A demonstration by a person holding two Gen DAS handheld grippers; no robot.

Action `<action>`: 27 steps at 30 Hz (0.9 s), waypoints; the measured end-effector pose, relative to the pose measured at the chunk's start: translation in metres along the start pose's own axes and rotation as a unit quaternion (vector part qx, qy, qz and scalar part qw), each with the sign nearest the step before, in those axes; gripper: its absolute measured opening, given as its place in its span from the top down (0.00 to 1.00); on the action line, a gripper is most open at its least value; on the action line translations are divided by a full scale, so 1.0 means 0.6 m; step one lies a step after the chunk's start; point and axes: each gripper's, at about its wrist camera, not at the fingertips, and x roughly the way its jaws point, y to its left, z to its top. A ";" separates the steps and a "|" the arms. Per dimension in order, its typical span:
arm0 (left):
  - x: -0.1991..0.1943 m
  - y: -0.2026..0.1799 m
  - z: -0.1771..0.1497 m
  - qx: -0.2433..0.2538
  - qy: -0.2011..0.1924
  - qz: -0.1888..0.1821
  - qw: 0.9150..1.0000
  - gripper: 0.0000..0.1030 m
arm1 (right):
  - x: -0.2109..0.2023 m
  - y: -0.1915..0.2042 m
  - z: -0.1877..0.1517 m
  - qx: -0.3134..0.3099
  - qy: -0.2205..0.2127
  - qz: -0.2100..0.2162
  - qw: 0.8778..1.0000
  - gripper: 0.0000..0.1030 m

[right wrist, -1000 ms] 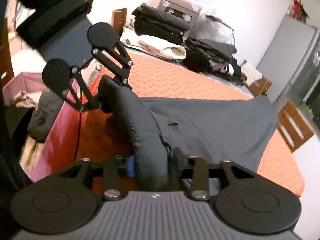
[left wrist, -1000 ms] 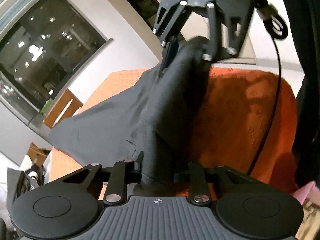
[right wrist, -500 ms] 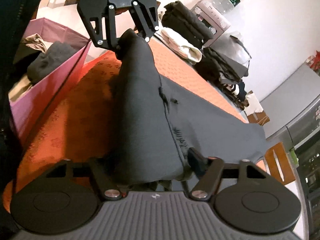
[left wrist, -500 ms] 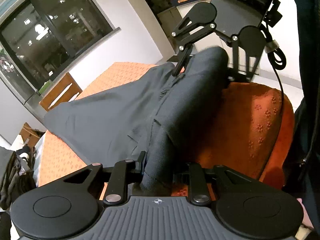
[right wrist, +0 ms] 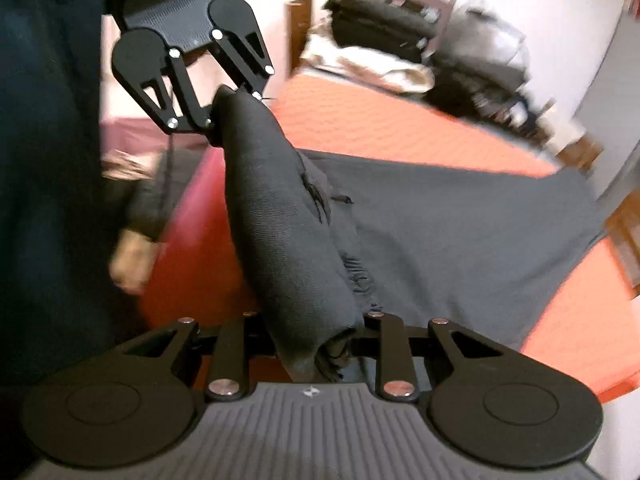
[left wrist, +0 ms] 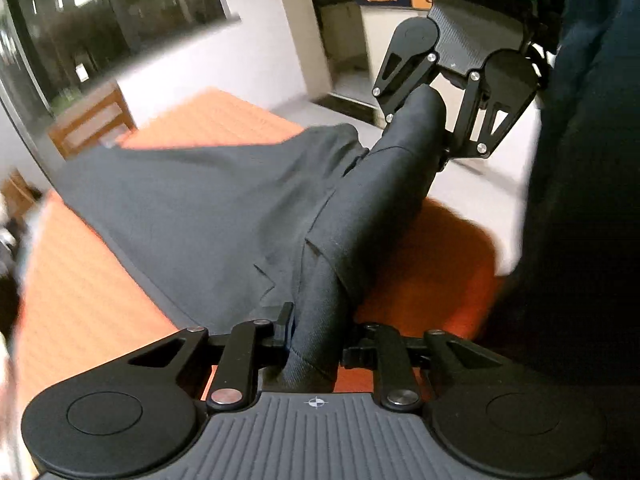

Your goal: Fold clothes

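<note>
A dark grey garment (left wrist: 208, 208) lies spread over the orange tablecloth (left wrist: 80, 304), with its near edge lifted into a taut fold. My left gripper (left wrist: 316, 332) is shut on one end of that fold. In the right wrist view the left gripper (right wrist: 218, 120) shows at the upper left, clamped on the fabric. My right gripper (right wrist: 316, 336) holds the other end of the garment (right wrist: 460, 232); its jaws are closing with the bunched fabric pressed between them. In the left wrist view the right gripper (left wrist: 424, 120) hangs at the upper right.
Piles of folded and loose clothes (right wrist: 380, 48) crowd the table's far end. A pink bin (right wrist: 132, 136) with clothes stands beside the table. A wooden chair (left wrist: 92, 120) sits below a dark window (left wrist: 100, 12). A person's dark clothing (left wrist: 580, 200) fills the near side.
Both grippers have risen, lifting the garment's edge off the table. The right jaws have narrowed onto the bunched fabric. The left gripper has rolled.
</note>
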 end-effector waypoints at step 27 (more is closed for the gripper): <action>0.030 0.146 -0.028 -0.415 -0.038 0.024 0.909 0.56 | 0.033 -0.198 -0.117 0.444 -0.103 0.093 0.885 0.63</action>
